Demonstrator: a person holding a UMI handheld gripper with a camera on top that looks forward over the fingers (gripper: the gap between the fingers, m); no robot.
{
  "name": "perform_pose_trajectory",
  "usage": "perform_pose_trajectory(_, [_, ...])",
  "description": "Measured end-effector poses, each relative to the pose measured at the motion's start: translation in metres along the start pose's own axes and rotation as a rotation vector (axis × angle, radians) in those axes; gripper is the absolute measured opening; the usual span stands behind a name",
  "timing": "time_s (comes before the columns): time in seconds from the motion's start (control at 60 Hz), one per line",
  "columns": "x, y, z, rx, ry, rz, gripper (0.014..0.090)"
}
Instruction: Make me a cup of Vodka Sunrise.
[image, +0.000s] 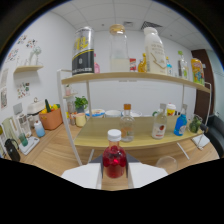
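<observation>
Tool: the two pale fingers are showing at the bottom of the view, flanking a small red bottle with a white cap. The bottle is sitting upright between them, long axis vertical, dead centre on the tool's line. The fingers are lying close against its sides, but whether they are actually pressing on it, or whether the bottle is resting on the desk, is not something I can tell.

Just ahead and off to the right of the fingers: an empty clear glass, mouth up, near the bottle but apart from it. Judgement: this is likely the cup to be filled, so the coming move is turning on a short carry rightward and a tilt over that rim.

Beyond the fingers, on the lower shelf: a clear bottle with a cork-coloured top straight ahead, a red-labelled bottle and a blue bottle further right.

Farthest, on the upper shelf: tall jars and cartons.
</observation>
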Motion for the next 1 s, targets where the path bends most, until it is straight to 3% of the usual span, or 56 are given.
perform_pose_trajectory(0.2, [0.028, 0.028, -0.006, -0.047, -0.021, 0.224, 0.0342])
perform_pose_trajectory(0.35, [0.032, 0.024, -0.005, -0.049, -0.1, 0.582, 0.0341])
perform_pose_trajectory(0.667, [0.051, -0.019, -0.001, 0.061, -0.279, 1.331, 0.034])
perform_pose_trajectory(1.0, [0.07, -0.051, -0.011, 0.132, -0.554, 2.045, 0.0338])
